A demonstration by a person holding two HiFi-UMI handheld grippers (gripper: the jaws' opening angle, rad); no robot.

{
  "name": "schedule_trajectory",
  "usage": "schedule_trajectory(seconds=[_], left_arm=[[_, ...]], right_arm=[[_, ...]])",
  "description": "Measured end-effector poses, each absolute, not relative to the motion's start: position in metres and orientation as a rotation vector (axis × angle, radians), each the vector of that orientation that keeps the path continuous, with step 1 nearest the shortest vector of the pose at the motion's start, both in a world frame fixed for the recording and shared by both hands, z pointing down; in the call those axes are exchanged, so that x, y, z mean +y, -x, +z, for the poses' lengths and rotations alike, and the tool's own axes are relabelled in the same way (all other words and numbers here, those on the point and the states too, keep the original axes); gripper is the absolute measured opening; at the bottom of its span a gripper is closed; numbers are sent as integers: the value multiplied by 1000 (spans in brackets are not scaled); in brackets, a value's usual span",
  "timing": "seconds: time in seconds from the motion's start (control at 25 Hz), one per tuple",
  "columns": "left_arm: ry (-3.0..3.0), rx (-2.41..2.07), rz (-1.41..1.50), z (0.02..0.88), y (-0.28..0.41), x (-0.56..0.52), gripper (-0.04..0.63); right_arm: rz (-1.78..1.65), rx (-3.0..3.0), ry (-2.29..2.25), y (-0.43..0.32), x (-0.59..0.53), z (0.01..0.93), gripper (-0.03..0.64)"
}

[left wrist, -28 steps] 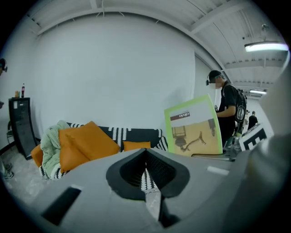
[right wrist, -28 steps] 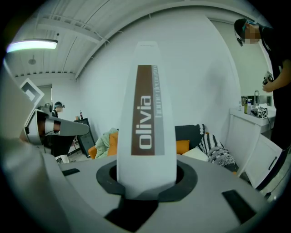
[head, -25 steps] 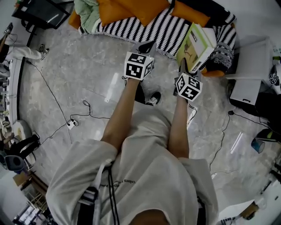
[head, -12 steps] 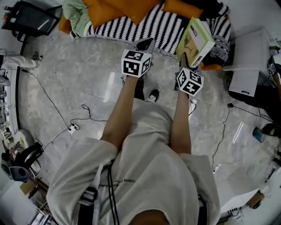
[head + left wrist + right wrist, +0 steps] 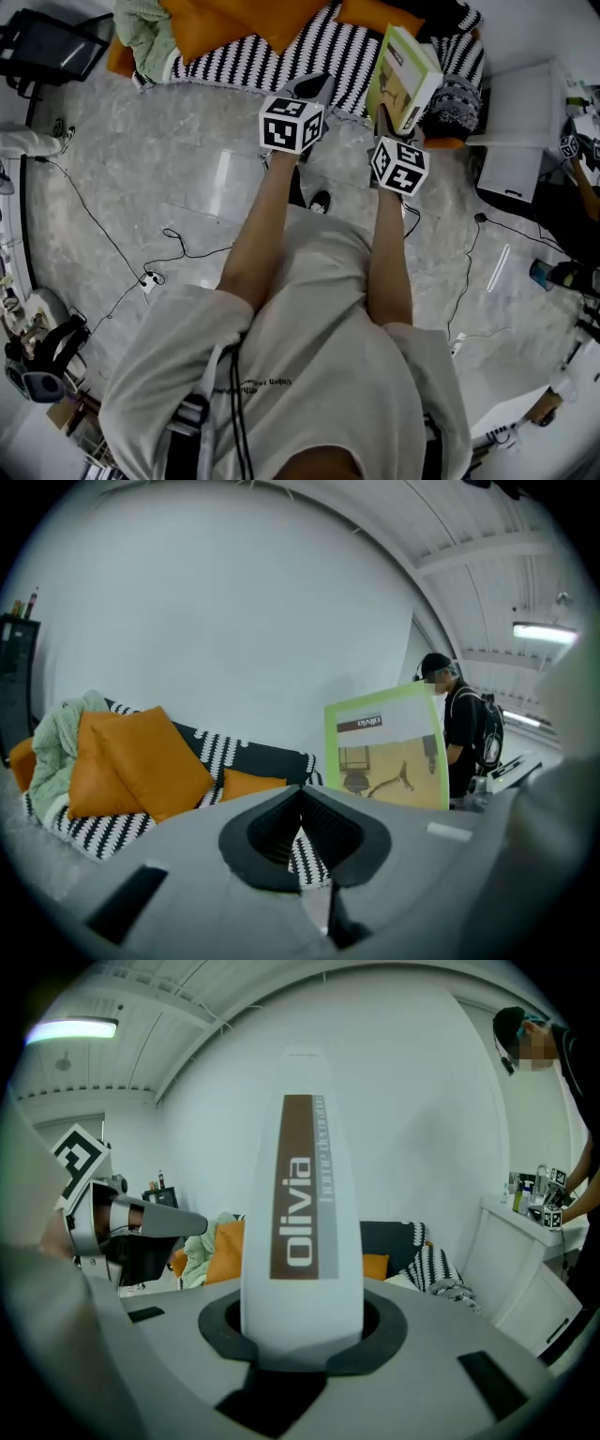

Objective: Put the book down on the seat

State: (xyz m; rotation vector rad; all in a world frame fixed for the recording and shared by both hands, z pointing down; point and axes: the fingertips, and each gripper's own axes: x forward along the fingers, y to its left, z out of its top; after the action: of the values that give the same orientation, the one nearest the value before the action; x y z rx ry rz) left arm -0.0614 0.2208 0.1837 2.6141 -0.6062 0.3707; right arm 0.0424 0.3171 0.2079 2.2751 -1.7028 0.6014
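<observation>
A pale grey marbled floor (image 5: 141, 178) is stretching across the room, with thin black cables (image 5: 178, 246) trailing over it at the left. At the far edge of the floor the seat (image 5: 272, 56) is standing against a white wall (image 5: 234, 602). It is wearing a black-and-white striped cover, with orange cushions (image 5: 234, 19) piled on its left half and a pale green cloth (image 5: 141, 23) bunched at its left end. A white cabinet (image 5: 520, 112) is standing just beside the right end of the seat, and another person (image 5: 469, 733) in dark clothes is standing near it. A dark screen on a stand (image 5: 52, 42) is sitting at the far left corner of the floor. The person wearing the camera is reaching both bare forearms forward side by side, short pale sleeves ending above the elbows and the marker cubes facing up. The left gripper (image 5: 314, 86) is pointing at the front edge of the seat with its tongs pressed together and nothing between them. The right gripper (image 5: 386, 122) is pinching the book (image 5: 405, 80) by its lower end, its tongs spread wide around the thick block of pages and pressing on it. The book is standing upright in the air in front of the right end of the seat, its white spine turned toward the gripper and its green-bordered cover facing left, not yet resting on the striped cover.
</observation>
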Motion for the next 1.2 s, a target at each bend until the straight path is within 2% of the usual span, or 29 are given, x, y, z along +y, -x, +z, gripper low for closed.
schedule_trajectory(seconds=[1.0, 1.2], left_arm=[[-2566, -459, 387, 203, 8, 68, 8], [-2579, -424, 436, 213, 22, 48, 8]], right_arm=[[652, -1552, -2182, -77, 188, 234, 130], [700, -1558, -2258, -69, 162, 243, 130]])
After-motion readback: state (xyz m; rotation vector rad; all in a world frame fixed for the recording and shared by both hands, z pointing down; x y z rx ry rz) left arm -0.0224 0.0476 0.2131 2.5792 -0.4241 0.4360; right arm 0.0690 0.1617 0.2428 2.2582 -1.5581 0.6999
